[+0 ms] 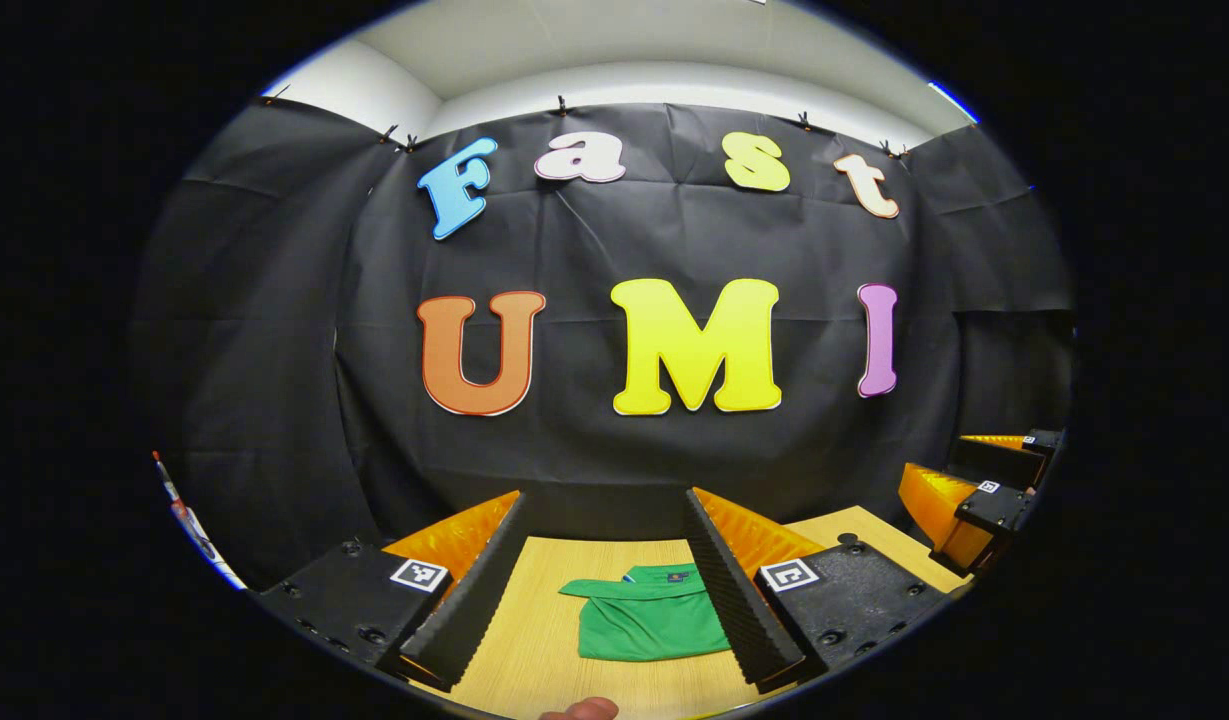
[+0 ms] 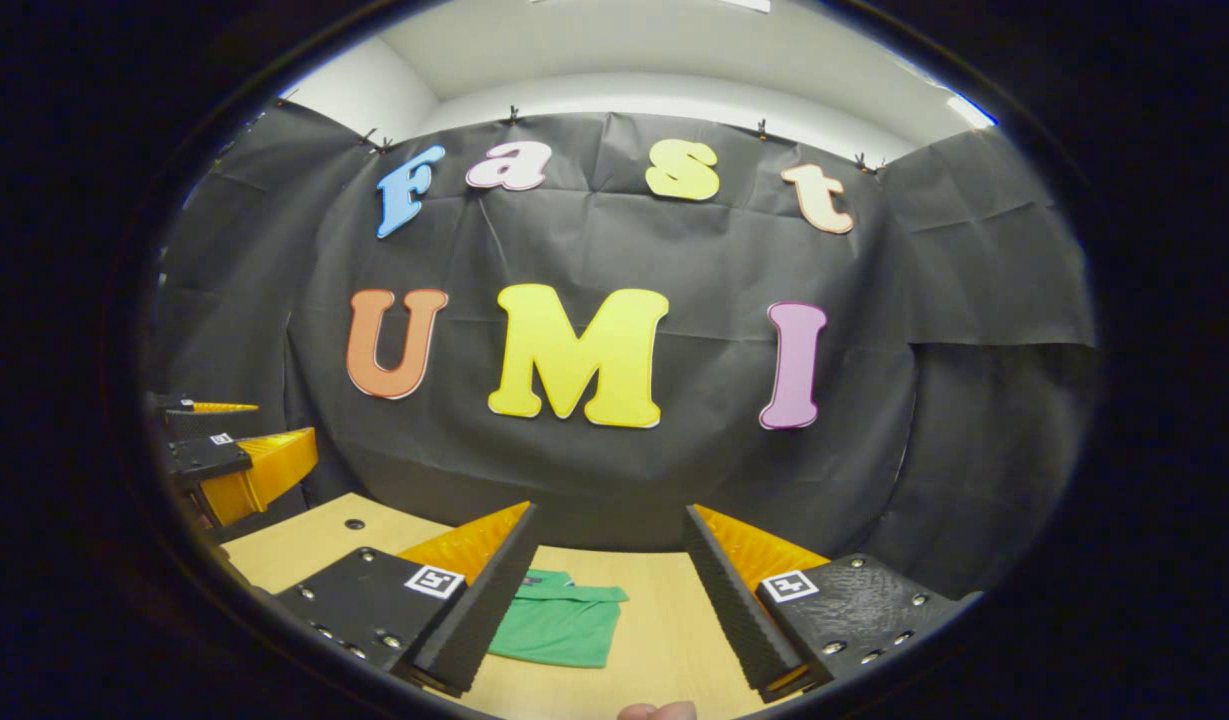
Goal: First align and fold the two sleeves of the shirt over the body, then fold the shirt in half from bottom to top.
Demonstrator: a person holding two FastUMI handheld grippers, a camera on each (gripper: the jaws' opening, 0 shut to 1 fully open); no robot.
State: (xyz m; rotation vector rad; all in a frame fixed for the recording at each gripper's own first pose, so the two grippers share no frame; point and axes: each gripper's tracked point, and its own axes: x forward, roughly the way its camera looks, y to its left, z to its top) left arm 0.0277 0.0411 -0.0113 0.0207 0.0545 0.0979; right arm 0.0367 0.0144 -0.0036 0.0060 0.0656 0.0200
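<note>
A green polo shirt [image 1: 649, 620] lies folded into a compact rectangle on the wooden table [image 1: 529, 640], collar at its far edge. In the left gripper view my left gripper [image 1: 606, 495] hovers above it, open, and the shirt shows between the two fingers, touching neither. In the right gripper view my right gripper [image 2: 609, 508] is open too, and the shirt [image 2: 559, 625] lies low and left, partly behind the left finger. Each gripper appears at the edge of the other's view: the right gripper [image 1: 949, 465] at far right, the left gripper [image 2: 279, 420] at far left.
The black cloth wall [image 1: 674, 450] stands close behind the table's far edge. A fingertip of the holding hand [image 1: 579, 708] pokes in at the bottom. A small hole [image 2: 354, 523] marks the table [image 2: 304, 545] near its left corner.
</note>
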